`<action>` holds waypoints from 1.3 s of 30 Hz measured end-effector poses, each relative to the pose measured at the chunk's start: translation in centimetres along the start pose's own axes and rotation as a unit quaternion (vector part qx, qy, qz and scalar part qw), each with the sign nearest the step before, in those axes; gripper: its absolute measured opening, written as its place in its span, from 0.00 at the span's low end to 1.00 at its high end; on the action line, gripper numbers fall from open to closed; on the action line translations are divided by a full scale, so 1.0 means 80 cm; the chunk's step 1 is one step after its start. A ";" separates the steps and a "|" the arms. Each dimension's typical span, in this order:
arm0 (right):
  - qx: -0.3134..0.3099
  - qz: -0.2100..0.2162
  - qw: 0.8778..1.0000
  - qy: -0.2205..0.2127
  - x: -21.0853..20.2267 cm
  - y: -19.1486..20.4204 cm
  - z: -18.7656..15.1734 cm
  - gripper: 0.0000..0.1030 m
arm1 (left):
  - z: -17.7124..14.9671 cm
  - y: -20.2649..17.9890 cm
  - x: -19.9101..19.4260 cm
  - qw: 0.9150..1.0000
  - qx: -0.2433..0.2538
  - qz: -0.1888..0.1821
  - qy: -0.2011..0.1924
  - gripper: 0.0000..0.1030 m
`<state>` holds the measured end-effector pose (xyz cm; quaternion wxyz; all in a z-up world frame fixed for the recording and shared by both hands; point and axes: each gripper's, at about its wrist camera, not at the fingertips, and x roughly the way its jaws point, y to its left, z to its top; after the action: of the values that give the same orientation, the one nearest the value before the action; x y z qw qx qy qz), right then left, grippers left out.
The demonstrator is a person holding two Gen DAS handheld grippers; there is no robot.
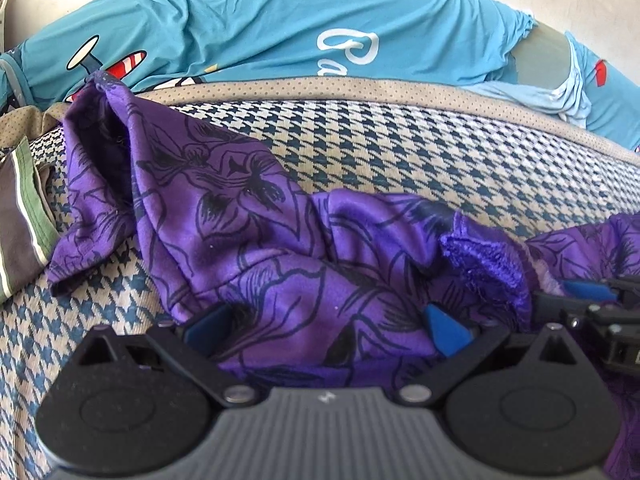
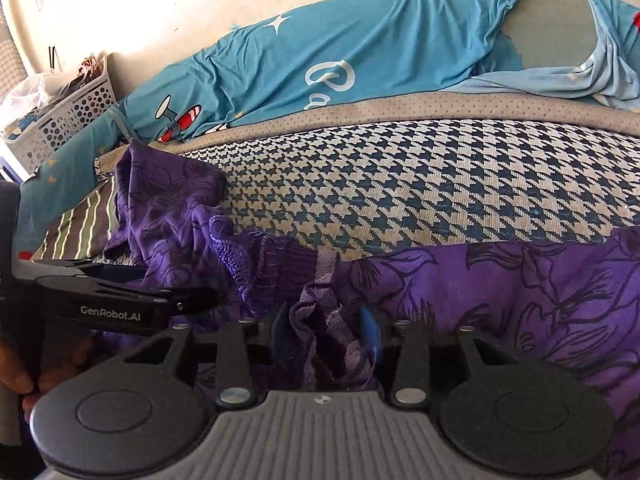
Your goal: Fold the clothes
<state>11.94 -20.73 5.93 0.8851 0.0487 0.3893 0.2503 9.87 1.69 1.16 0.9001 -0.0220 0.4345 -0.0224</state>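
Observation:
A purple garment with black flower outlines (image 1: 248,240) lies crumpled across the houndstooth bed cover (image 1: 400,152). Its ribbed purple cuff (image 1: 484,264) is bunched up near the right. My left gripper (image 1: 324,328) is open: its blue pads stand wide apart and the purple cloth lies loosely over the gap. My right gripper (image 2: 324,332) is open, with a gathered fold of the purple garment (image 2: 520,300) sitting between its blue pads. The left gripper (image 2: 200,298) shows side-on just left of that fold, close to the ribbed cuff (image 2: 256,264).
A blue printed sheet (image 1: 280,32) is heaped along the back against the wall. A striped green and grey garment (image 1: 24,216) lies at the left edge. A white perforated basket (image 2: 60,124) stands at the far left. A hand (image 2: 16,384) holds the left gripper.

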 end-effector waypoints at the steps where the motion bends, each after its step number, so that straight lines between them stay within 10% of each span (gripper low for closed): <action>1: -0.004 0.001 1.000 -0.001 0.000 0.001 -0.001 0.33 | 0.002 0.002 -0.004 1.000 -0.004 -0.001 -0.006 1.00; 6: -0.054 0.009 0.998 -0.016 -0.012 0.018 -0.006 0.08 | 0.016 0.018 -0.023 0.999 -0.024 0.007 -0.046 1.00; 22: -0.352 0.092 0.931 -0.015 -0.055 0.135 -0.092 0.03 | 0.016 0.020 -0.020 0.998 -0.043 -0.011 -0.043 1.00; 32: -0.143 0.078 0.985 -0.063 -0.071 0.064 -0.026 0.09 | 0.015 0.017 -0.014 0.998 -0.046 -0.002 -0.036 1.00; 39: -0.056 0.025 0.996 -0.072 -0.050 0.025 0.000 0.20 | 0.015 0.016 -0.009 0.998 -0.047 -0.006 -0.029 1.00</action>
<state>8.85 -20.88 9.13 0.9057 0.0272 0.3084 0.2897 10.41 3.02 2.36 0.9101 -0.0671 0.4088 -0.0066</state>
